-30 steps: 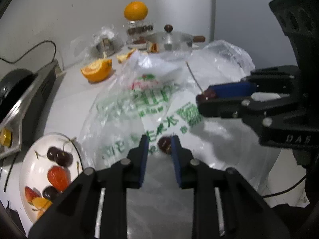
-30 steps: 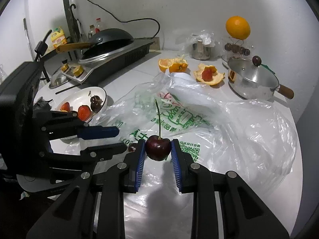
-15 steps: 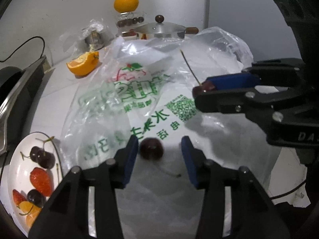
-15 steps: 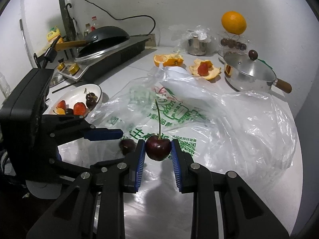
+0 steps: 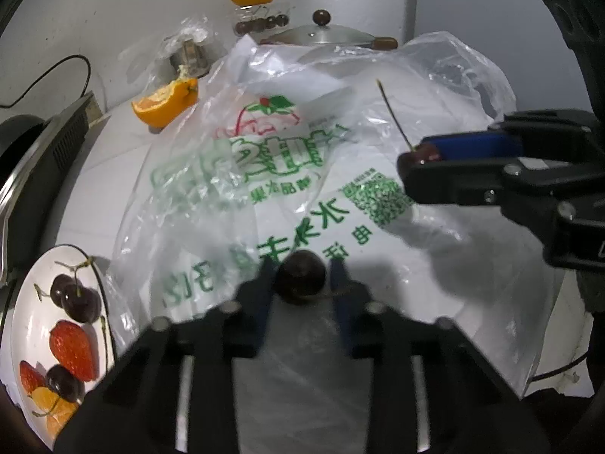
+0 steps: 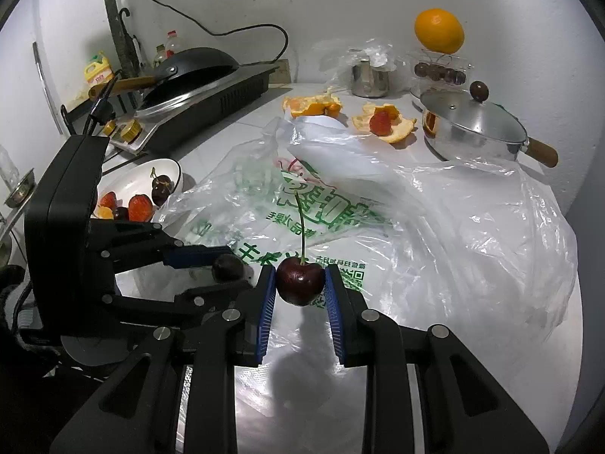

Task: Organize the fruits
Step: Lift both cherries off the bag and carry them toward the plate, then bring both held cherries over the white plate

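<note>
A dark stemless cherry (image 5: 301, 283) rests on the printed plastic bag (image 5: 264, 159), and my left gripper (image 5: 301, 274) is shut on it, blue pads against both its sides. My right gripper (image 6: 300, 283) is shut on a second dark cherry (image 6: 300, 278) whose long stem points up, held just above the bag (image 6: 416, 227). The right wrist view shows the left gripper (image 6: 230, 270) at left with its cherry (image 6: 226, 268). A white plate (image 5: 26, 295) at lower left holds cherries, strawberries and orange pieces; the same plate (image 6: 172, 168) appears behind the left gripper.
A whole orange (image 6: 438, 30) sits on a glass stand at the back. A lidded steel pot (image 6: 472, 128), orange peels (image 6: 314, 106) with a strawberry (image 6: 380, 123), a metal cup (image 6: 368, 79) and a cooktop with a black pan (image 6: 196, 72) ring the bag.
My left gripper opened, sank around the loose cherry on the bag and closed on it. The right gripper stayed put with its stemmed cherry.
</note>
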Tool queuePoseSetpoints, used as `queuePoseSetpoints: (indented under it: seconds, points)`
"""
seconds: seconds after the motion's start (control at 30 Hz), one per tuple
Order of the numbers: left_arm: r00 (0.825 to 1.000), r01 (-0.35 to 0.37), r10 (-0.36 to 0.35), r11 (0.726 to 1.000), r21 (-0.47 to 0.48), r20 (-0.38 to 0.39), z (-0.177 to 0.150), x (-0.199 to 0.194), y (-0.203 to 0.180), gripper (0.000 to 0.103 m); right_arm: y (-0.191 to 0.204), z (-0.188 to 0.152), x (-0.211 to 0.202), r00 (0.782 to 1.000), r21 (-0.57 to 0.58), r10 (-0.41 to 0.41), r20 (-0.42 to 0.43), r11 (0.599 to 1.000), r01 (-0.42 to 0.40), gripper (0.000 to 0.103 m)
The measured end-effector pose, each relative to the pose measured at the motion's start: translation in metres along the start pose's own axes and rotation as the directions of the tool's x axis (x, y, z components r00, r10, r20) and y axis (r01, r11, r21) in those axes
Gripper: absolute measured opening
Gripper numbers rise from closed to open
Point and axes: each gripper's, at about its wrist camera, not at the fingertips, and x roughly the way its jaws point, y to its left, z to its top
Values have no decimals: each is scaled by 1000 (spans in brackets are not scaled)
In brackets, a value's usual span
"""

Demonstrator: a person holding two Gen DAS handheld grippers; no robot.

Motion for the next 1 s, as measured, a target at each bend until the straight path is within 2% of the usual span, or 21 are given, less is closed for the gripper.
queuePoseSetpoints:
  seconds: [0.33, 0.73, 1.0]
  points:
    - [999, 9, -8, 1000, -16, 48, 1, -22, 5, 26, 8, 3, -6, 1000, -14, -12, 8, 1000, 12, 28]
    - [990, 8, -2, 999, -45, 138, -4, -69, 18, 26, 42, 14, -19, 999, -70, -25, 32, 997, 27, 28]
    - [983, -1, 17, 996, -85, 184, -16, -97, 41, 26, 70, 25, -23, 998, -114, -32, 46, 993, 37, 28]
